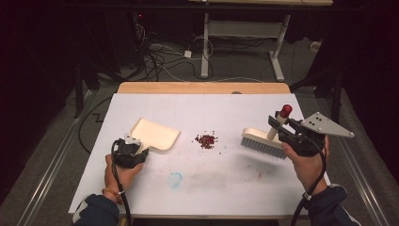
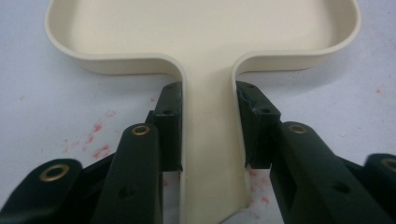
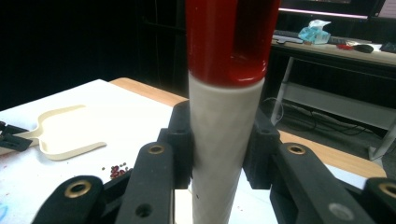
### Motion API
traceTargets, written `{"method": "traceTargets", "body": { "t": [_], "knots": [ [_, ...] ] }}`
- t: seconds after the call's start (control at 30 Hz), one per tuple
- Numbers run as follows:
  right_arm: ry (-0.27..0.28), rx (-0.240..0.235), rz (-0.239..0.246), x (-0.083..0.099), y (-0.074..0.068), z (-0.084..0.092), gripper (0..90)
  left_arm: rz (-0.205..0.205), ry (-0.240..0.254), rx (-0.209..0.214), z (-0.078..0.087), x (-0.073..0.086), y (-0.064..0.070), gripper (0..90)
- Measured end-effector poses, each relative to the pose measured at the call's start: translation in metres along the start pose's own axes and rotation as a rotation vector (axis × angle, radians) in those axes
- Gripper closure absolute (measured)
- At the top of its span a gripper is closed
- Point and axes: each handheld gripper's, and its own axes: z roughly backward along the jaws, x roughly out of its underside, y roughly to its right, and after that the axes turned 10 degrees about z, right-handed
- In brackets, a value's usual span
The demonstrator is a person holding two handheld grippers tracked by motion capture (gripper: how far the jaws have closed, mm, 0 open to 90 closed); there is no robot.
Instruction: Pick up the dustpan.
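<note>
A cream dustpan (image 1: 157,133) lies flat on the white table top, left of centre, its handle (image 2: 208,140) pointing toward the person. My left gripper (image 1: 135,146) is shut on that handle, one pad pressed against each side of it (image 2: 208,95). At the right, my right gripper (image 1: 278,128) is shut on the white, red-tipped handle (image 3: 224,140) of a hand brush (image 1: 263,143). The brush's grey bristles hang just above or on the table; I cannot tell which. A small pile of dark red bits (image 1: 206,140) lies between dustpan and brush.
A blue smear (image 1: 175,179) and faint red stains (image 2: 95,140) mark the white sheet. A wooden strip (image 1: 202,87) runs along the table's far edge. Beyond it are a desk's white legs (image 1: 205,47) and floor cables (image 1: 160,61).
</note>
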Motion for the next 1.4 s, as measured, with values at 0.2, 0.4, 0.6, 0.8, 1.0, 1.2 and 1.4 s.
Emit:
{"method": "traceTargets", "body": {
  "t": [0.2, 0.4, 0.6, 0.8, 1.0, 1.2, 1.4],
  "knots": [
    [-0.003, 0.004, -0.010, 0.003, 0.003, 0.002, 69.7, -0.054, -0.024, 0.006, 0.010, -0.005, 0.000, 64.0],
    [-0.007, 0.007, -0.017, 0.005, 0.006, 0.005, 69.7, -0.175, -0.087, 0.061, 0.029, -0.005, 0.011, 64.0],
    [-0.011, 0.012, -0.019, 0.007, 0.006, 0.004, 69.8, -0.273, -0.133, 0.134, 0.042, 0.001, 0.027, 64.1],
    [-0.017, 0.015, -0.024, 0.010, 0.005, -0.002, 69.7, -0.303, -0.175, 0.230, 0.039, 0.003, 0.040, 64.0],
    [-0.017, 0.015, -0.049, 0.013, 0.006, -0.013, 69.7, -0.310, -0.193, 0.256, 0.034, 0.004, 0.044, 64.1],
    [0.009, 0.044, -0.078, 0.010, 0.007, -0.024, 69.8, -0.318, -0.200, 0.254, 0.033, 0.005, 0.047, 64.0],
    [-0.001, 0.080, -0.096, -0.001, 0.007, -0.054, 69.8, -0.336, -0.196, 0.257, 0.032, 0.006, 0.051, 64.0]
  ]
}}
